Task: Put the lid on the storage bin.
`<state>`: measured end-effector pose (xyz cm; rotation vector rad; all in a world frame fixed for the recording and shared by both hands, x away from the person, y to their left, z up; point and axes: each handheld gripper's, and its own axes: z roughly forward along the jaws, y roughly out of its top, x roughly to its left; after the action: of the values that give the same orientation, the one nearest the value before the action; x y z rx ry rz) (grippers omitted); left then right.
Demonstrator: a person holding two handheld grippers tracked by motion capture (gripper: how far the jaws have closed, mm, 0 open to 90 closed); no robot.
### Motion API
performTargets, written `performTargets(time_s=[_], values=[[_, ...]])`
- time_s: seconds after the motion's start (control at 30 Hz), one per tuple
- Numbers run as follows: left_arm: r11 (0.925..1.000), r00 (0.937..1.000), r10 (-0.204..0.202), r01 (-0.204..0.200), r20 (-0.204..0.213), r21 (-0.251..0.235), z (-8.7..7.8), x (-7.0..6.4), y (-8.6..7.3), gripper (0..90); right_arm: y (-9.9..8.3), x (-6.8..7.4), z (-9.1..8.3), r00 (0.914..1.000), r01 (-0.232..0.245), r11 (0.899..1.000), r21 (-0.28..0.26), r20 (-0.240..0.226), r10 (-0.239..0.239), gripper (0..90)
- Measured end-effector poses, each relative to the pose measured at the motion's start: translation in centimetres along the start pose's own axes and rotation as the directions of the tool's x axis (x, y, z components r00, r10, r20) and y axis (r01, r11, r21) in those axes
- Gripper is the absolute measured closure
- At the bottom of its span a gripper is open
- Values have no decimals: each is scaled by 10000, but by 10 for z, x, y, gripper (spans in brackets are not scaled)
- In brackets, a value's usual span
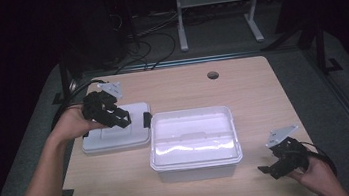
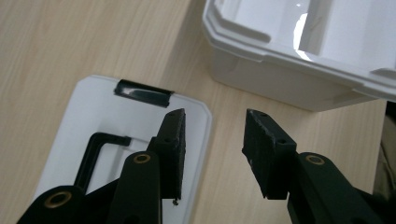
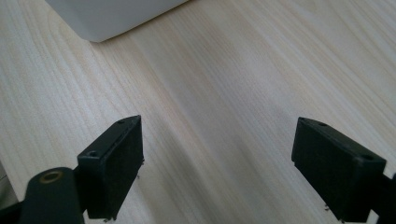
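A white plastic box (image 1: pixel 194 143) stands open and empty in the middle of the wooden table; its corner shows in the left gripper view (image 2: pixel 299 51) and the right gripper view (image 3: pixel 107 16). Its flat white lid (image 1: pixel 116 134) lies to the left, with a black clip (image 1: pixel 147 119) on its edge and a black handle (image 2: pixel 95 151) on top. My left gripper (image 1: pixel 123 116) hovers open just above the lid (image 2: pixel 107 126), its jaws pointing towards the clip (image 2: pixel 142 93). My right gripper (image 1: pixel 271 170) rests open near the table's front right corner, nothing between its jaws.
The wooden table (image 1: pixel 258 98) has a round cable hole (image 1: pixel 213 75) near its far edge. Cables and a white metal frame (image 1: pixel 216 2) lie on the floor beyond. A black cable (image 1: pixel 69 98) trails off the left edge.
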<state>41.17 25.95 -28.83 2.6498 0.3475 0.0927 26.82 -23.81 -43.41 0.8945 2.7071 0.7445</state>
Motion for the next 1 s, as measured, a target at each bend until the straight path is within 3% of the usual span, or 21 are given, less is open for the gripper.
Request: performTargets(time_s=[0.43,0.63,0.77,0.9,1.0], values=[[9987,9985,-483,487,-270,142,7,40,-31,532,2,2,1,10000,19,9999,111,53,-20,158],[9979,9980,-541,552,-335,333,23,60,-39,493,1,2,0,10000,-9,9999,117,72,9,159],[9956,9963,-811,823,-292,457,35,75,-46,524,-1,1,0,9999,-99,9999,103,41,99,158],[9911,9907,-1306,1315,-395,206,43,88,-53,545,-5,0,-3,9997,-229,9997,100,97,228,158],[9899,9895,-1377,1390,-428,284,50,94,-55,553,-8,0,-3,9994,-332,9994,108,122,331,159]])
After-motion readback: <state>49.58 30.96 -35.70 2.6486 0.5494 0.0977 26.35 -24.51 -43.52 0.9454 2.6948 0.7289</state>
